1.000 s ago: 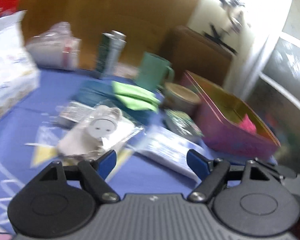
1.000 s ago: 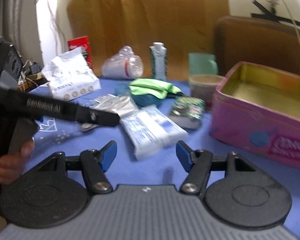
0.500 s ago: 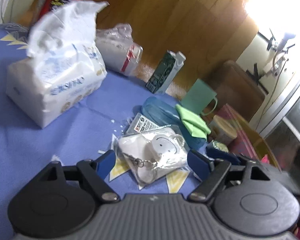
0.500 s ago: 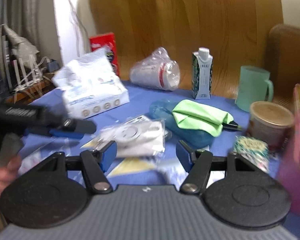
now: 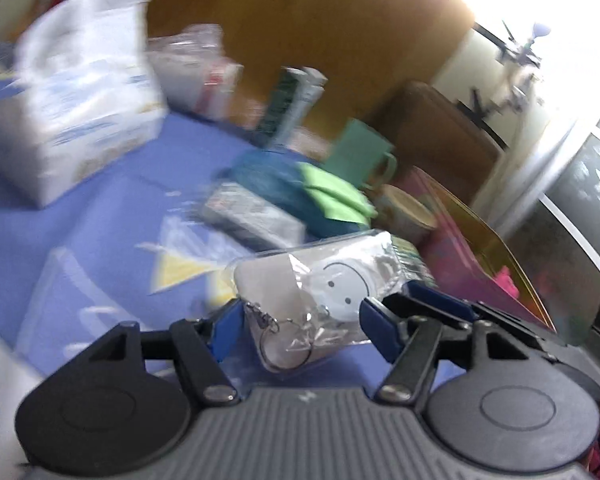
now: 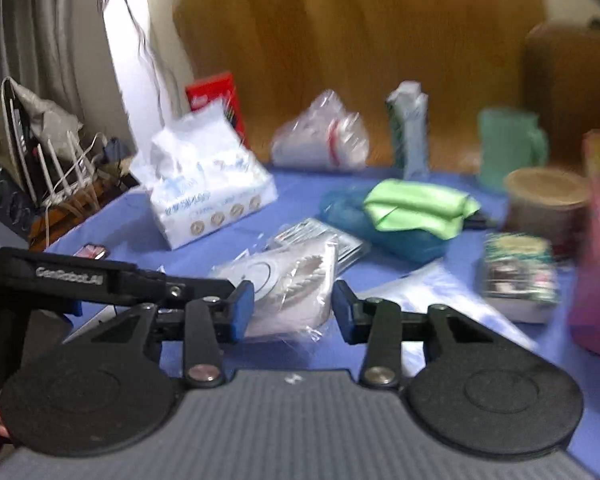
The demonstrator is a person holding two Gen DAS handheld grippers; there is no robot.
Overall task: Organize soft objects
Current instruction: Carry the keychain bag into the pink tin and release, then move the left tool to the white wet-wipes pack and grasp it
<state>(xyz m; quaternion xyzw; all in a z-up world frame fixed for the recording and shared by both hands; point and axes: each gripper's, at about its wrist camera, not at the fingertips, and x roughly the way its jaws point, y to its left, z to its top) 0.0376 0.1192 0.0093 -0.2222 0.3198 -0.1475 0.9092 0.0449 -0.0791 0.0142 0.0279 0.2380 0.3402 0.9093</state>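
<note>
A white smiley plush keychain in a clear plastic bag (image 5: 320, 292) sits between the fingers of my left gripper (image 5: 300, 330), which are closed in on its sides and hold it above the blue cloth. In the right wrist view the same bag (image 6: 288, 284) lies between the open fingers of my right gripper (image 6: 294, 306), with the left gripper's arm (image 6: 100, 280) reaching in from the left. A pink tin box (image 5: 480, 256) stands at the right, with something pink inside.
On the blue tablecloth (image 6: 204, 256) are a tissue pack (image 6: 204, 196), a bag of cups (image 6: 320, 140), a carton (image 6: 410, 128), a green mug (image 6: 508, 144), a green cloth on a teal pouch (image 6: 416, 204), a round tub (image 6: 544, 200) and a small patterned box (image 6: 516, 272).
My left gripper has narrowed onto the plush bag and lifted it, swinging right toward the pink box. My right gripper has come up close to the same bag.
</note>
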